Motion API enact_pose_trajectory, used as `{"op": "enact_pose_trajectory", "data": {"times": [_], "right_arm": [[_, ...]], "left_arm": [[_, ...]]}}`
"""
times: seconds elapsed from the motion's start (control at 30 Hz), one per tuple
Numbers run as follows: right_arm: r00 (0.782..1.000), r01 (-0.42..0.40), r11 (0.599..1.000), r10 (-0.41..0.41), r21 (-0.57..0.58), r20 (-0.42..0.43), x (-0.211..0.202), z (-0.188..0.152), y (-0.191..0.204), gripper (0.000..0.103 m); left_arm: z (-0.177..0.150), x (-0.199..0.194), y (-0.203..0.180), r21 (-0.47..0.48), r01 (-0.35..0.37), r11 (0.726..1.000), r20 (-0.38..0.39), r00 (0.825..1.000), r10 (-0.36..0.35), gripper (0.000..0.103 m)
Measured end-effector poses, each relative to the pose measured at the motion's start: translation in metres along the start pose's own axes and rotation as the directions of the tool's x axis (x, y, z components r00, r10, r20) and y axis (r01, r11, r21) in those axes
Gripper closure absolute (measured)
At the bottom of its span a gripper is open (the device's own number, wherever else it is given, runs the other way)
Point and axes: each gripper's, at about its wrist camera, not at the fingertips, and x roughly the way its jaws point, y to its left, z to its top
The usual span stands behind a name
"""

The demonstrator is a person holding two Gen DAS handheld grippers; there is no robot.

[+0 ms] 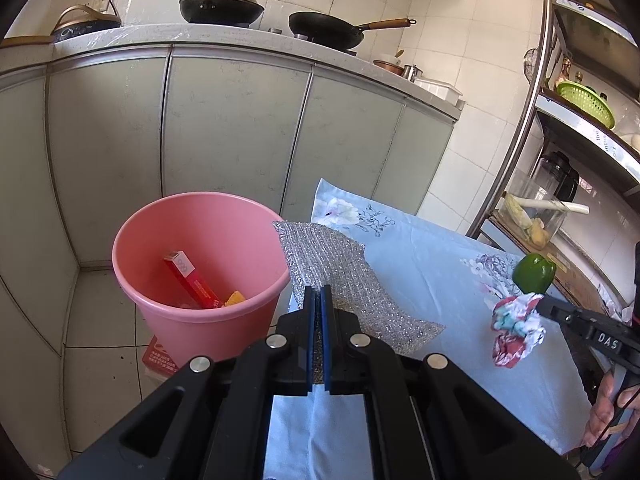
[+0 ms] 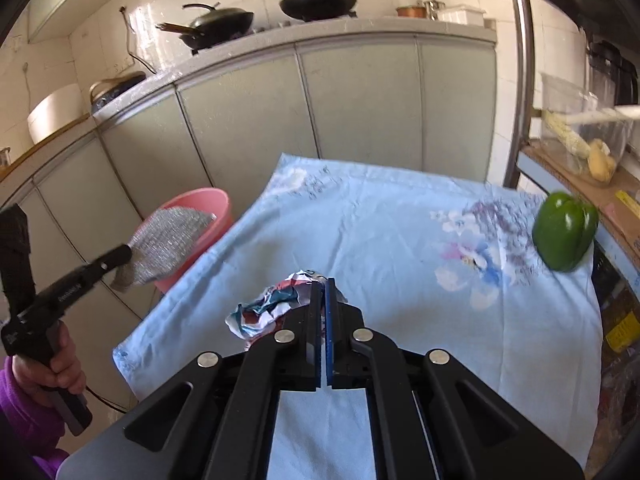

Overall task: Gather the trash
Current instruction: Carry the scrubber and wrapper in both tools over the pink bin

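Note:
My left gripper point(image 1: 318, 289) is shut on a silver bubble-wrap sheet point(image 1: 340, 280) and holds it in the air by the rim of the pink bucket point(image 1: 160, 304); the right wrist view shows the sheet point(image 2: 168, 240) in front of the bucket point(image 2: 212, 200). The bucket holds a red box point(image 1: 188, 280) and an orange scrap point(image 1: 235, 298). My right gripper point(image 2: 323, 282) is shut on a crumpled colourful paper ball point(image 2: 272, 308), just above the blue floral cloth point(image 2: 380, 240). The ball point(image 1: 516, 328) also shows in the left wrist view, at the tip of the right gripper point(image 1: 541, 306).
A green bell pepper point(image 2: 566, 236) sits at the cloth's far right edge. Grey cabinets point(image 1: 224, 140) with woks on the counter stand behind. A metal rack point(image 1: 536, 92) with a clear bowl point(image 2: 580, 128) stands at right. A red packet point(image 1: 158, 356) lies on the floor by the bucket.

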Motion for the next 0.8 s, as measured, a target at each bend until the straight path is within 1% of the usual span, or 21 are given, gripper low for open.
{"op": "enact_pose_trajectory", "data": {"times": [0.13,0.2,0.3,0.43,0.5,0.6,0.67,0.8], "right_arm": [[0.999,-0.043,0.998,0.044,-0.035,0.027,0.005,0.020,0.018,0.101],[0.997,-0.070,0.996,0.072,-0.057,0.039,0.011,0.032,0.029,0.101],[0.990,-0.127,0.988,0.132,-0.088,0.045,0.030,0.053,0.054,0.101],[0.981,-0.186,0.976,0.190,-0.117,0.028,0.063,0.073,0.085,0.101],[0.977,-0.209,0.970,0.213,-0.126,0.012,0.080,0.080,0.099,0.101],[0.971,-0.240,0.961,0.239,-0.140,-0.028,0.111,0.089,0.122,0.101],[0.969,-0.248,0.956,0.243,-0.154,-0.050,0.127,0.092,0.134,0.101],[0.965,-0.255,0.947,0.238,-0.195,-0.106,0.158,0.095,0.159,0.101]], "left_arm": [[0.006,-0.003,0.006,-0.012,-0.025,1.000,0.023,0.999,0.025,0.101],[0.012,-0.006,0.016,-0.027,-0.052,0.998,0.042,0.998,0.053,0.101],[0.021,-0.009,0.032,-0.058,-0.094,0.994,0.063,0.993,0.098,0.101],[0.031,-0.008,0.055,-0.094,-0.153,0.984,0.074,0.984,0.160,0.101],[0.034,-0.005,0.065,-0.108,-0.180,0.978,0.070,0.980,0.188,0.101],[0.037,0.004,0.082,-0.137,-0.213,0.967,0.042,0.975,0.220,0.101],[0.036,0.011,0.090,-0.155,-0.228,0.961,0.024,0.972,0.234,0.100],[0.032,0.028,0.102,-0.180,-0.240,0.954,-0.024,0.971,0.240,0.100]]}}
